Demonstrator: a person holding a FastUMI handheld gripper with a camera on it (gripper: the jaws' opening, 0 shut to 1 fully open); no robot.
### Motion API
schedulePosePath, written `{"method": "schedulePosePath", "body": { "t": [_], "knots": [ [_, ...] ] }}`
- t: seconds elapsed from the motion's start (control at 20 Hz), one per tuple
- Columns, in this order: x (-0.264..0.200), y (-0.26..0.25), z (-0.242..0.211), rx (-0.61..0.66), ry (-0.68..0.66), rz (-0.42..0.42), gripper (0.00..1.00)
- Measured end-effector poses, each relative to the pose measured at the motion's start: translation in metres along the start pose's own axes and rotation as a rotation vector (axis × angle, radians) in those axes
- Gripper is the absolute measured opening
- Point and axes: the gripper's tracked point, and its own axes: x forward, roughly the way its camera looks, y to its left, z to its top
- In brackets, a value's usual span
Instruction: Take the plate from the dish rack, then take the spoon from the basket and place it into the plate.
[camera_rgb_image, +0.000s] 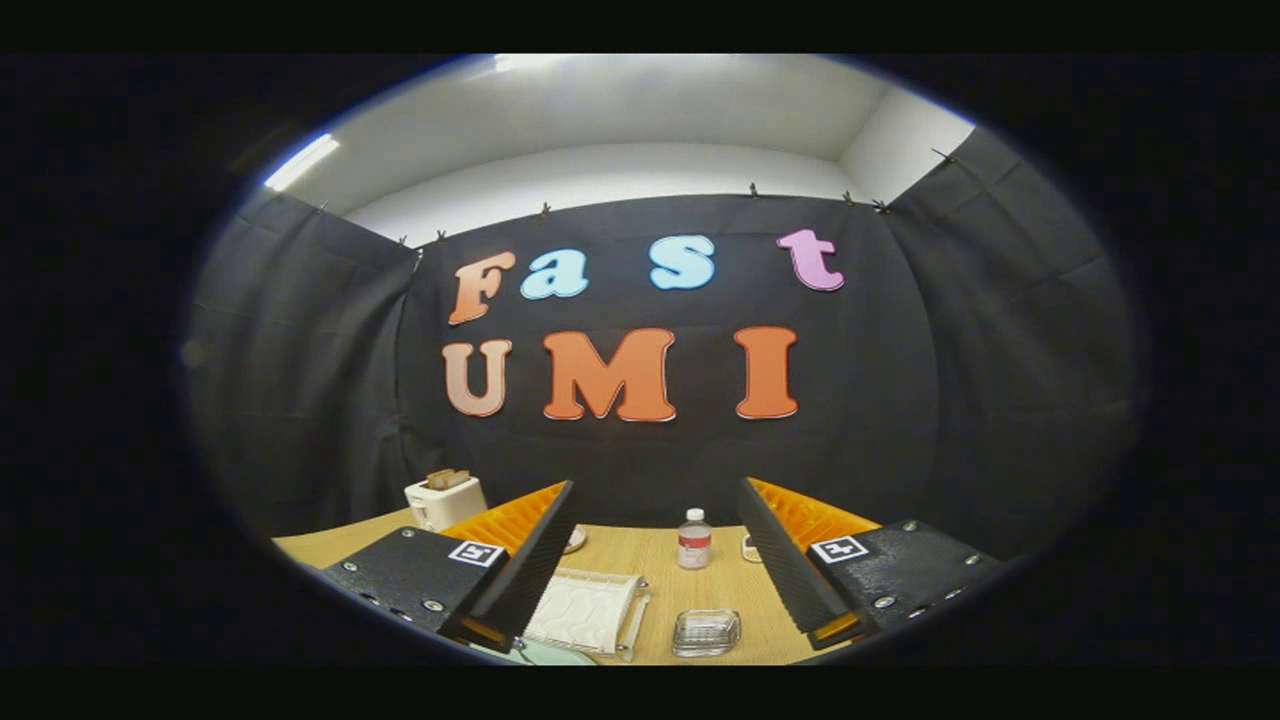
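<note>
My gripper (656, 492) is open, its two fingers spread wide with nothing between them, held above a wooden table (690, 595). Below the gap, nearer the left finger, lies a white rack-like tray with a wire frame (585, 610). At its near corner, just under the left finger, a sliver of a pale green plate (548, 656) shows; the rest of it is hidden. A small clear glass container (705, 632) sits to the right of the tray. I cannot make out a spoon in it.
A white toaster with bread slices (445, 498) stands at the far left of the table. A small clear bottle with a white cap (694, 538) stands at the back, in the middle. Black cloth walls close the booth behind and at both sides.
</note>
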Motion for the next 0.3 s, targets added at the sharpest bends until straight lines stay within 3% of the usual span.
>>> {"method": "schedulePosePath", "body": {
  "t": [0.3],
  "knots": [
    [0.0024,0.0016,-0.0061,0.008,0.015,0.004,0.96]
  ]
}}
